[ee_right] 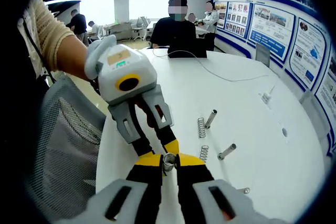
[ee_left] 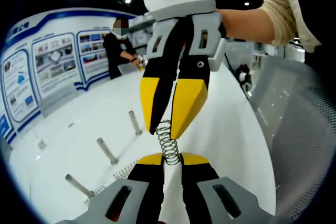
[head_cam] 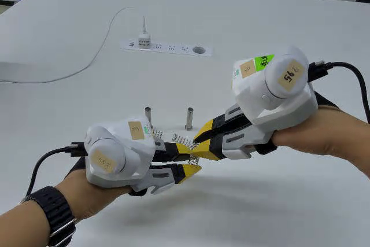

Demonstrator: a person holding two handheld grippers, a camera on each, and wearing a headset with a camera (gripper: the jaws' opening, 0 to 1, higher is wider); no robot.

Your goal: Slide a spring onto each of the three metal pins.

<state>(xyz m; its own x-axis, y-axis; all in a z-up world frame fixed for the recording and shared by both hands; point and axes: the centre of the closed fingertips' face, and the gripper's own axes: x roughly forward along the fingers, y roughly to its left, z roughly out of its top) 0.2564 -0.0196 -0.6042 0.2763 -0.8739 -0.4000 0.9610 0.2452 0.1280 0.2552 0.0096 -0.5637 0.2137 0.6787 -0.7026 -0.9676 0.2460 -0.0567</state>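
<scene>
White table (head_cam: 260,15) top spreads across the head view, with a power strip (head_cam: 167,46) near the top middle. Blue-edged posters (ee_left: 52,61) hang on the wall at the left of the left gripper view.

My left gripper (head_cam: 189,170) sits at the lower left of the head view and my right gripper (head_cam: 201,146) comes in from the right. Their yellow tips meet in the middle. Both are pressed together on the same spring (ee_left: 168,142), one at each end. The left jaws pinch its bottom end and the right jaws pinch its top end, so it hangs in the air between them.

Three metal pins (ee_left: 106,150) stand in a row at the lower left of the left gripper view. All three look bare. Two loose springs (ee_right: 201,127) lie on the table just beside the pins.

I think I am at the first step, getting a good hold on one spring. Next, I think one gripper must let go. Then the other one has to line the open end of the spring up over a pin top and push it down. A spring is bendy, so it could flick away.

One tan sticker (head_cam: 290,75) on the right gripper shows a hand-written number that looks like 95. Its green label (head_cam: 263,61) is too small to read. Another tan sticker (head_cam: 104,161) on the left gripper is too blurry to read. So is the writing on the posters.
</scene>
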